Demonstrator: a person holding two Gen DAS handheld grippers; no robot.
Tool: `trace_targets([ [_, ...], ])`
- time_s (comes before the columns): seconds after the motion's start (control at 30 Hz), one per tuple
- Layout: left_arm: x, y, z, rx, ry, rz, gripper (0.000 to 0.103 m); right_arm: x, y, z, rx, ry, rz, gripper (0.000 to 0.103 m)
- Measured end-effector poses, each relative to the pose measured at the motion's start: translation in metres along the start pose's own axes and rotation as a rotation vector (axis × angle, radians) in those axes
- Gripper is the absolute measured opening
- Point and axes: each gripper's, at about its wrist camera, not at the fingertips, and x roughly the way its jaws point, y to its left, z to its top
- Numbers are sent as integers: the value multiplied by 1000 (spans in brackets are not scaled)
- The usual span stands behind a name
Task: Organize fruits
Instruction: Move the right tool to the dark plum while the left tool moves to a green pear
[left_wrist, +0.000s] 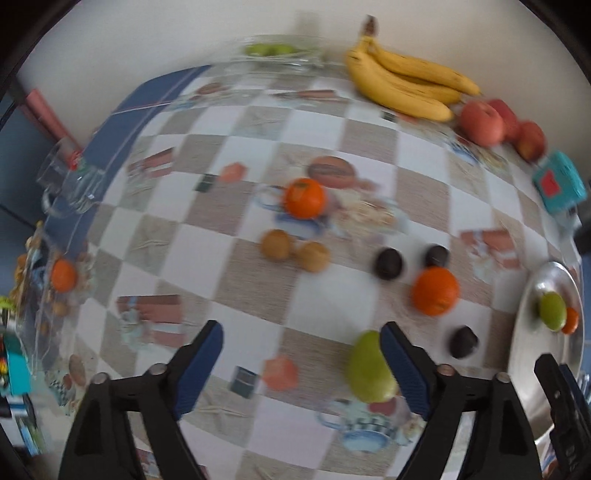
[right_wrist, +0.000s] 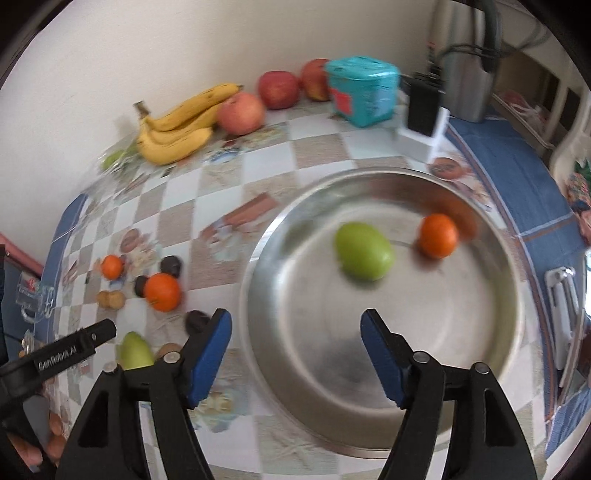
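My right tongs hang apart and empty over the bowl; my left tongs, apart, must close on the green fruit beside them.

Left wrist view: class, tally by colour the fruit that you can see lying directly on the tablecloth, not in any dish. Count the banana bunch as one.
Yellow banana bunch: 1
Red apples: 3
Orange fruits: 2
Brown fruits: 2
Dark fruits: 3
Green fruit: 1
Total: 12
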Motion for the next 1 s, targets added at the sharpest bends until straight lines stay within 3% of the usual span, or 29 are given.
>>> trace_targets([
  [0.3, -5, 44, 8, -84, -32, 30, 103, 4, 53, -4, -71, -16, 82, 83],
  [0.4, -2, 53, 9, -105, -22, 36, 103, 8, 68, -6, -94, -19, 102, 97],
  [0.43, 0, 56, 9, -114, -15, 36, 103, 9, 71, -7, -100, -23, 100, 98],
  [0.57, 8, 61, 9, -120, 6, 22, 103, 16, 81, -10, -120, -10, 94, 98],
  [0.9, 24, 35, 3, -64, 51, -98, 103, 39, 86, -12, -167, 21, 70, 97],
  [0.97, 26, 32, 3, -70, 67, -134, 103, 41, 88, -12, -186, 12, 60, 91],
  [1.0, 27, 31, 2, -77, 69, -145, 103, 41, 90, -12, -199, 6, 55, 83],
])
